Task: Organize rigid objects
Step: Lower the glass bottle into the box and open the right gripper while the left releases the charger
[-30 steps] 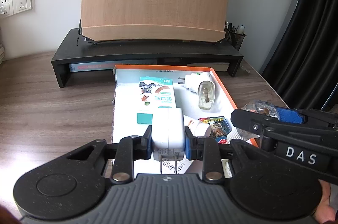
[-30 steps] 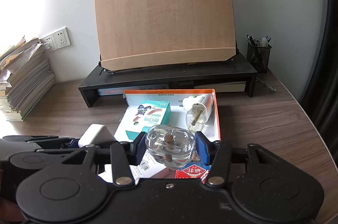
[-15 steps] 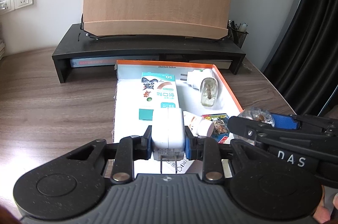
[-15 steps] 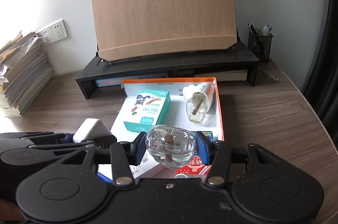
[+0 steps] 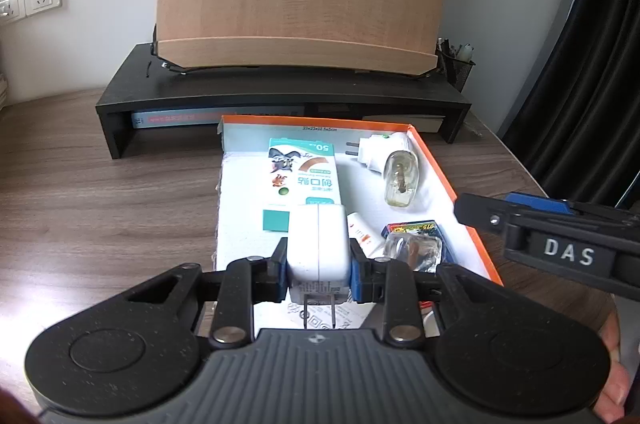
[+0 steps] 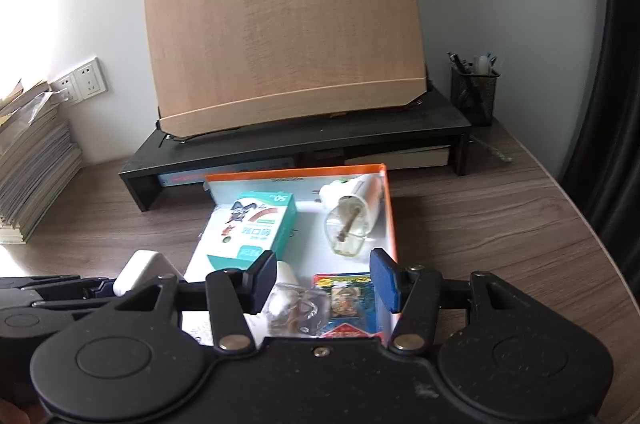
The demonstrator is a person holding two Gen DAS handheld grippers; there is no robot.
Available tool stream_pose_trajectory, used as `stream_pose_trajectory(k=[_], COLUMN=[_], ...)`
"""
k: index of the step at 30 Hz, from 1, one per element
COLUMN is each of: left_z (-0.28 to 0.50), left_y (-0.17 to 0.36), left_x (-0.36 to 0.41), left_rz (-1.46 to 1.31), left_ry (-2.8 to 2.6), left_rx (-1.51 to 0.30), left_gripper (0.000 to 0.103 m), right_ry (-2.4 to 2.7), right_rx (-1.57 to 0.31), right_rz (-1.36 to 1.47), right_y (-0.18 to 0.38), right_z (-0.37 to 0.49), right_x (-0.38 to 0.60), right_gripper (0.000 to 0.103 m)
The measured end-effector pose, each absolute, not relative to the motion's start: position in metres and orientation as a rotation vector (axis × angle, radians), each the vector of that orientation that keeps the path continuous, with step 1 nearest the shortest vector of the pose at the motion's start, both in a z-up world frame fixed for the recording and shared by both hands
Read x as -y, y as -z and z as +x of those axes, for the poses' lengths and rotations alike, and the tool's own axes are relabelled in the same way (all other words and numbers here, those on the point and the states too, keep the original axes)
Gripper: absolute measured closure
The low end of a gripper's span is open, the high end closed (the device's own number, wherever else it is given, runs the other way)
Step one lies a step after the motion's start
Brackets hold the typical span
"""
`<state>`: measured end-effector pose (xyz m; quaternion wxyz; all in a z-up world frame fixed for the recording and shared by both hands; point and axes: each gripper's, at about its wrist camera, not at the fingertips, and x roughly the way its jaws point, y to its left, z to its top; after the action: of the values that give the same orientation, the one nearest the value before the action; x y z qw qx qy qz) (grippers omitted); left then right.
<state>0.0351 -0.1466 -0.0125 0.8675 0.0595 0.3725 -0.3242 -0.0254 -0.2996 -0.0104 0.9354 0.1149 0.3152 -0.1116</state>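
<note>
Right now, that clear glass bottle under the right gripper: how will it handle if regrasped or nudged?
The clear glass bottle looks smooth and rounded, so probably slippery between pads. Being glass, likely fragile and heavy for its size. It lies on its side beside the card pack, so it may roll.

- Tray (image 6: 391,220) sits mid-frame on the worktop (image 6: 500,224).
- Inside it: bandage box (image 6: 256,228) left, plug-in vaporizer (image 6: 352,212) right.
- Monitor riser (image 6: 304,144) lies behind; pen holder (image 6: 475,92) upper right.
</note>
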Motion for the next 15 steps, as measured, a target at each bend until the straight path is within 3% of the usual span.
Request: stream_pose_trajectory(k=[15], left_z=[0.016], left_y=[0.019], left_x=[0.17], left_rz=[0.163], left_ry=[0.778], left_rx=[-0.814], left_gripper=[0.074], right_ry=[0.289], right_rx=[-0.637], right_rz=[0.237], right_y=[0.007], right_z=[-0.054], right_x=[0.307], right_gripper=[0.034])
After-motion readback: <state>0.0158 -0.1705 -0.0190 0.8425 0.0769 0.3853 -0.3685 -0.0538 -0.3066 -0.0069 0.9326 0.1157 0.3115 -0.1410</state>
